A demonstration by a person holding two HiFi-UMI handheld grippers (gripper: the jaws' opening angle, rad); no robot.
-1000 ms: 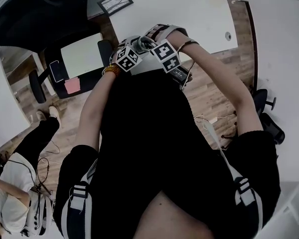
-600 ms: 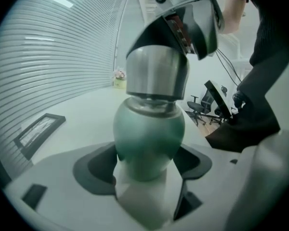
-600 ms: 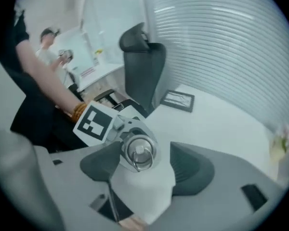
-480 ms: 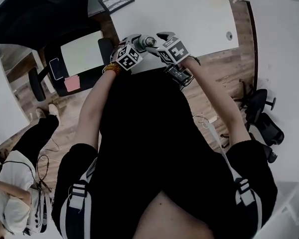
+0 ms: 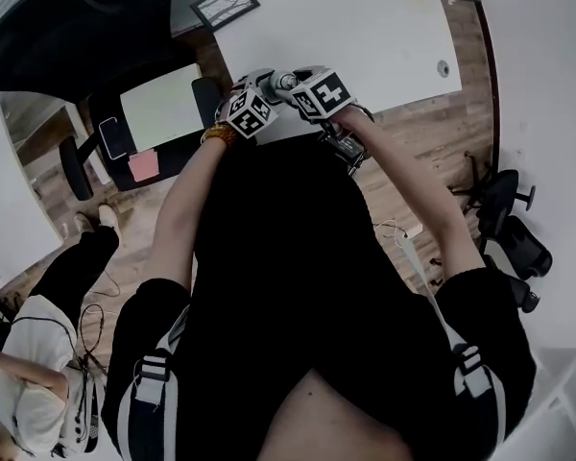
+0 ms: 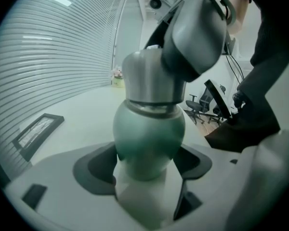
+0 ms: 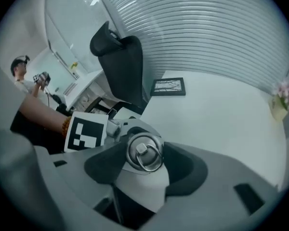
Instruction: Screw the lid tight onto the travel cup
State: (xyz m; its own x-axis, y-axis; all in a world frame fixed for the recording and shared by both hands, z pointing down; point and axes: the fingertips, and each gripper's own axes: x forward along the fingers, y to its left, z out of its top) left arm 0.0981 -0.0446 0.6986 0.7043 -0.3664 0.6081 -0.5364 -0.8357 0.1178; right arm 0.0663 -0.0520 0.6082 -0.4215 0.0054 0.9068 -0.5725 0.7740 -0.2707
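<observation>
Left gripper view: travel cup (image 6: 149, 138) runs lengthwise away, lid (image 6: 144, 78) farthest.

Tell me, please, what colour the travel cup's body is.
Green cup body, silver lid; clearest in left gripper view.

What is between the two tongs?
The travel cup, in both gripper views: left tongs grip its green body, right tongs are closing around its lid.

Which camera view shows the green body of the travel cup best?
The left gripper view: the green body fills its centre, clamped in the left gripper. The right gripper view looks straight onto the lid, which hides the body. The head view shows only a tiny bit of the cup between the marker cubes.
</observation>
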